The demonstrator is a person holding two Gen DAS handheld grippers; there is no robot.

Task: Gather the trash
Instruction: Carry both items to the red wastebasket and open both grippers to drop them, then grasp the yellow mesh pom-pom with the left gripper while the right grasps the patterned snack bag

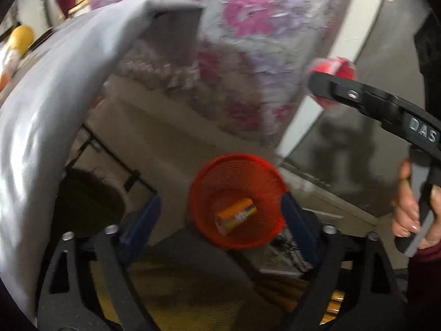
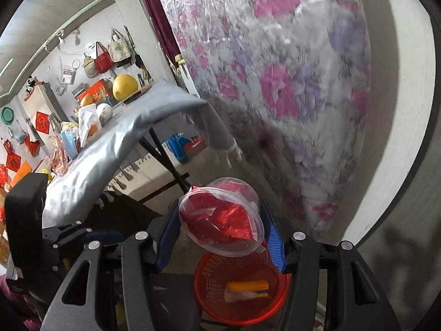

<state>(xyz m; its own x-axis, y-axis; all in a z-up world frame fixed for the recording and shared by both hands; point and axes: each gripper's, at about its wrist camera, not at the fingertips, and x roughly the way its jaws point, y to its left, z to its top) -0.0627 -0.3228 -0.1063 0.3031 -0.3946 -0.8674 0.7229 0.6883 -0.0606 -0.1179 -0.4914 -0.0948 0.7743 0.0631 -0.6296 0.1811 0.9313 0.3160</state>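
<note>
Clear tub [image 2: 220, 218] between right tool [image 2: 220, 237] pads, above basket [image 2: 239, 306].

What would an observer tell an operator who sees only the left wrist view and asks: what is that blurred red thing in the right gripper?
Observer: A clear round plastic container stuffed with red foil wrappers, clamped between the right gripper's blue pads.
Operator: Is it inside the red mesh basket?
Observer: No. In the right wrist view it hangs just above the red mesh basket's far rim.
Operator: Is anything in there besides the orange box?
Observer: It looks so: a crumpled clear wrapper lies against the orange box.
</note>
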